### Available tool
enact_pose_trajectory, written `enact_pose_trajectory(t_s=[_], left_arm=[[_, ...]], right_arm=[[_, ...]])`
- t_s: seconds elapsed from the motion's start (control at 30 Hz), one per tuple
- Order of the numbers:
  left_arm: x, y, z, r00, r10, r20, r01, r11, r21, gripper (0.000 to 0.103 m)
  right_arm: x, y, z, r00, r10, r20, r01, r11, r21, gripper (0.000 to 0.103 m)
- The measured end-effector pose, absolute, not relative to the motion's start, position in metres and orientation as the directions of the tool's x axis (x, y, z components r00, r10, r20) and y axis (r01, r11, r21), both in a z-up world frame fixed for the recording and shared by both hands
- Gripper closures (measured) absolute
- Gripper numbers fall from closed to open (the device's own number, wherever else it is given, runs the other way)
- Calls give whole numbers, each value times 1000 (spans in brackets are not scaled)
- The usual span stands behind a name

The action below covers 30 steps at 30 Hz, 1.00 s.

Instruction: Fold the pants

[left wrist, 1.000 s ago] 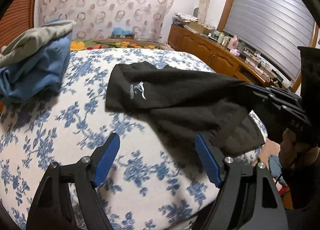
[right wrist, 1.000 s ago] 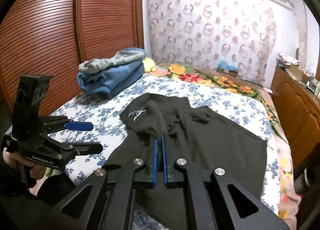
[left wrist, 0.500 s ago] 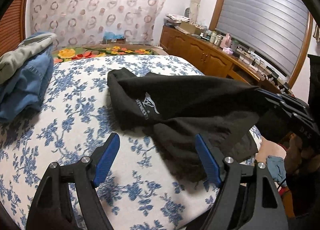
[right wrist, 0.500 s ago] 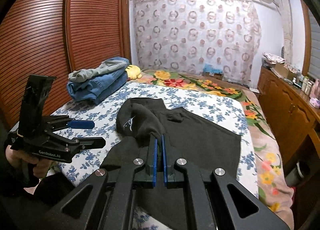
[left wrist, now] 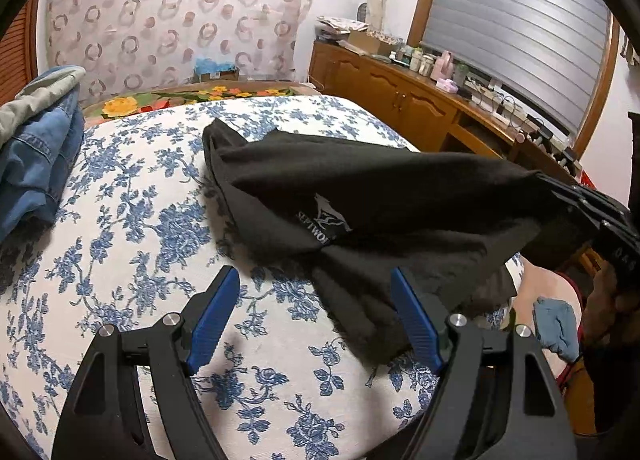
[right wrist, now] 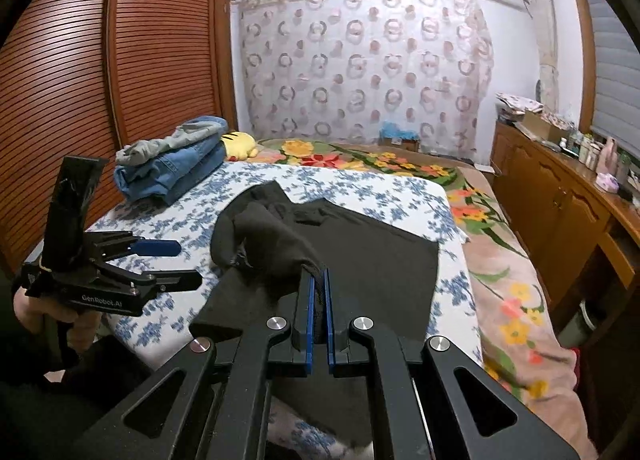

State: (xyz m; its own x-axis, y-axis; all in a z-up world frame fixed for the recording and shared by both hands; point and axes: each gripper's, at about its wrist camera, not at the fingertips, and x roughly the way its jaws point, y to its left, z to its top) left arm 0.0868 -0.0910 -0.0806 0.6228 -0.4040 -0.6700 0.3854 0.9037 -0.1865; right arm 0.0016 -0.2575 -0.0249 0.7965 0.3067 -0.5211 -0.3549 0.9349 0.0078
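Note:
Black pants (right wrist: 372,256) lie spread on the blue-flowered bedsheet (right wrist: 168,223), with a white logo (left wrist: 326,219) showing in the left wrist view. My right gripper (right wrist: 318,280) is shut on a bunched fold of the black pants (left wrist: 360,195), lifting it off the bed toward the near edge. My left gripper (left wrist: 316,300) stands open above the sheet, its blue pads either side of the hanging cloth's lower edge without pressing it. In the right wrist view the left gripper (right wrist: 176,264) sits at the left, held by a hand.
A stack of folded jeans (right wrist: 176,163) with a grey garment on top lies at the bed's far left, beside a yellow plush toy (right wrist: 240,143). A flowered blanket (right wrist: 508,292) covers the right side. Wooden cabinets (right wrist: 560,211) line the right wall; slatted wardrobe doors (right wrist: 72,79) the left.
The right gripper pulled the lifted fold nearer to me and more of the pants turned over, showing the logo closer. The left gripper drifted sideways, staying open.

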Motion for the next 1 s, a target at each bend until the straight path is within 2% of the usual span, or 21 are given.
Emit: enact_pose_trajectory(t_s=[0.37, 0.67, 1.0], left_arm=[[87, -104, -89, 605, -397, -690, 399, 901, -169, 24], [86, -112, -97, 587, -391, -709, 411, 898, -156, 24], [88, -113, -109, 571, -381, -727, 409, 900, -151, 24]], right_arm=[[1, -264, -30, 782, 255, -568, -292, 956, 27, 99], [4, -264, -46, 723, 217, -656, -264, 964, 28, 99], [14, -269, -49, 693, 219, -687, -246, 967, 60, 99]])
